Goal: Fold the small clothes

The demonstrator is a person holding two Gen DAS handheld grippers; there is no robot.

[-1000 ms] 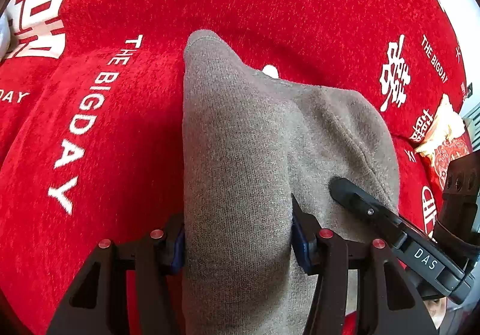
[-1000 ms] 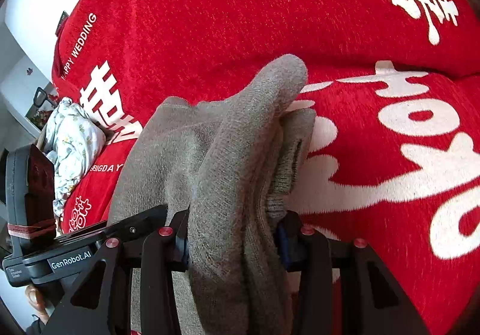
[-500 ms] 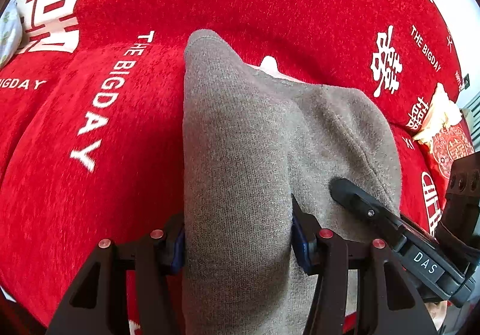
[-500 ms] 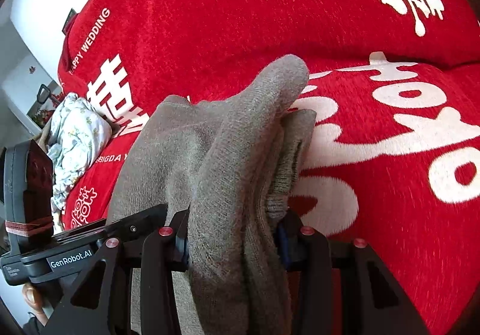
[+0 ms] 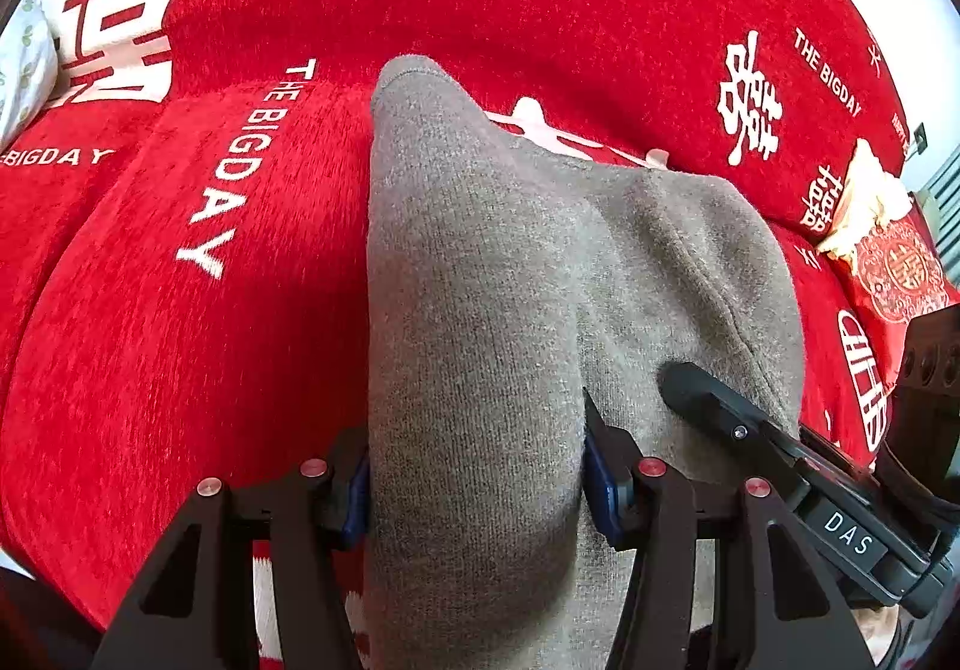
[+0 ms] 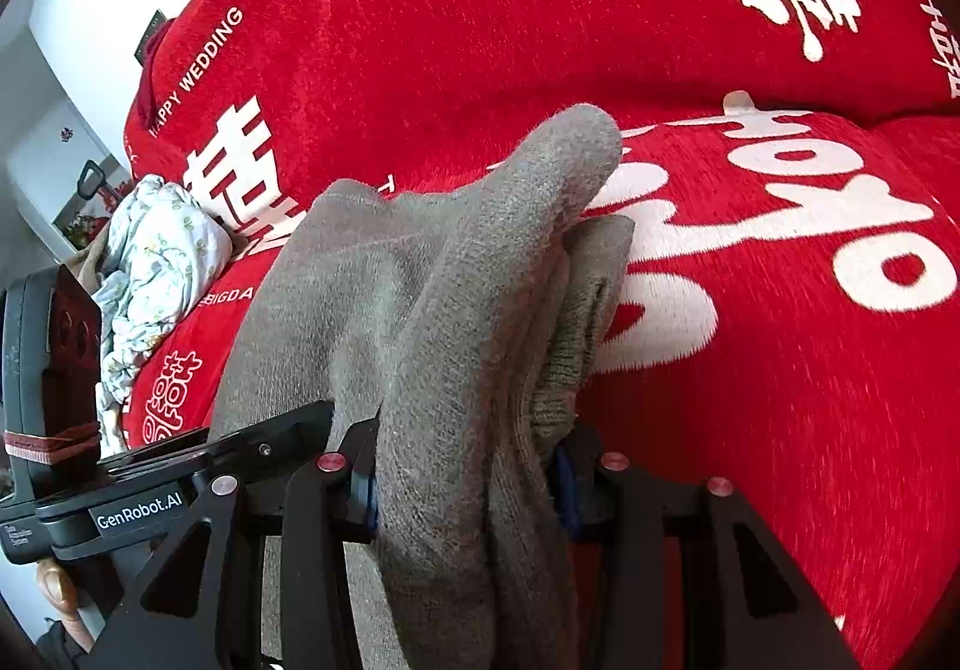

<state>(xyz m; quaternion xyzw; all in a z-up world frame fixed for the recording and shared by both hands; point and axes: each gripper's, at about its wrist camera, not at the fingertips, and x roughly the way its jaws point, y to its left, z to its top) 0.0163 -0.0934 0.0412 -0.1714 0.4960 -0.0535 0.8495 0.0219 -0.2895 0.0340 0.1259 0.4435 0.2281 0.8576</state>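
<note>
I am holding the grey garment (image 5: pixel 480 346) clamped in both the left gripper (image 5: pixel 477 481) and the right gripper (image 6: pixel 465 481), above the red blanket (image 5: pixel 180 370); I judge the folding is only partly done.

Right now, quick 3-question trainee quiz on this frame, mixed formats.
1. True or false: both tools are shut on the grey knit garment.
2. Multiple choice: the garment hangs over what? A) a wooden table B) a red blanket with white lettering C) a steel sink
3. Fill in: in the right wrist view, the crumpled cloth at the far left is a ____ floral fabric.

Key
1. True: the left tool and the right tool each have the knit clamped between their fingers.
2. B
3. White, lying on the blanket beside the white characters.
</note>
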